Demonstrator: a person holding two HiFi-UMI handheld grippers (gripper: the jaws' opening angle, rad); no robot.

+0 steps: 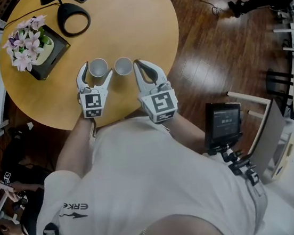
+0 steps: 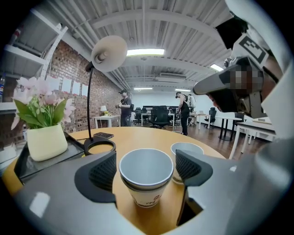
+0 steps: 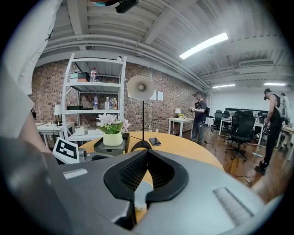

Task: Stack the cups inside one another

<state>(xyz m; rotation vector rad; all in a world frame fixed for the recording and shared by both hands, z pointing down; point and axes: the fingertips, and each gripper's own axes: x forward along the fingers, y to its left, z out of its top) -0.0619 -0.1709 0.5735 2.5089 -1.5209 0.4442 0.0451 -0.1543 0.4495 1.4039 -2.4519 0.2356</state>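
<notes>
Head view: we hold two grippers over a round wooden table (image 1: 123, 20), where two paper cups stand side by side, a little apart, near its near edge. Our left gripper (image 1: 96, 72) has its jaws spread wide around the left cup (image 1: 98, 67), pads not pressing on it. Our right gripper (image 1: 138, 64), jaws closed together on nothing, sits just beside the right cup (image 1: 123, 66).

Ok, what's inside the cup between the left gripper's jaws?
Nothing shows: the cup looks empty, grey inside. Its near wall covers the bottom in the left gripper view.
</notes>
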